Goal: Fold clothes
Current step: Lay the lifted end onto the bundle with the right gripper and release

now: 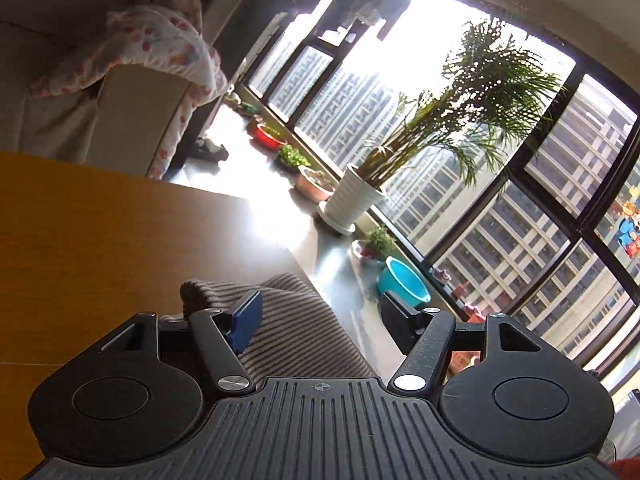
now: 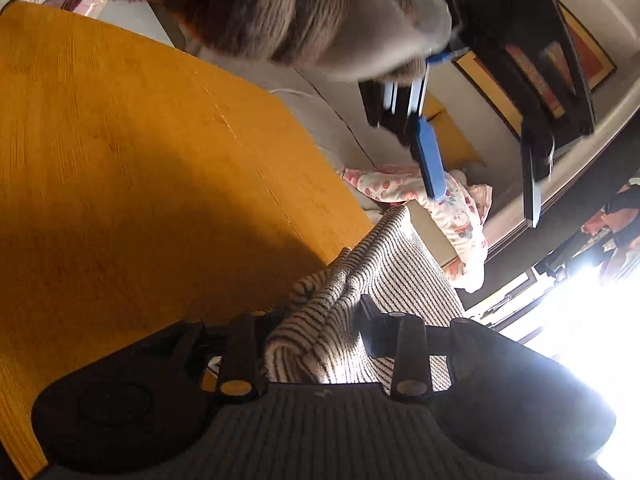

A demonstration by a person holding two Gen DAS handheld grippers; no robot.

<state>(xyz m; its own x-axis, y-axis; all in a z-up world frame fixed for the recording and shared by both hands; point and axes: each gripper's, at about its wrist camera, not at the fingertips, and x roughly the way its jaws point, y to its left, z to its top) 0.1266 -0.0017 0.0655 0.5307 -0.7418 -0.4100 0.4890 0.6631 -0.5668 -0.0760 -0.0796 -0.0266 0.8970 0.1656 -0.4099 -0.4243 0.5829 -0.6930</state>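
**Two grippers, one striped garment at table edge**

Wooden table (image 1: pixel 100 240) fills left of both views. Striped garment (image 1: pixel 296 320) drapes over its right edge, bottom centre of both frames. Left gripper (image 1: pixel 320 312): jaws wide, nothing pinched, garment beneath. Right gripper (image 2: pixel 320 328): narrow gap, a cloth fold bunched between the fingers; whether it is actually gripped, cannot tell.

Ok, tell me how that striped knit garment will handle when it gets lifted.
The striped knit garment is probably floppy: it bunches and folds between the right gripper fingers. It likely sags when raised, since it drapes over the wooden table edge. Its ribbed texture should resist slipping.
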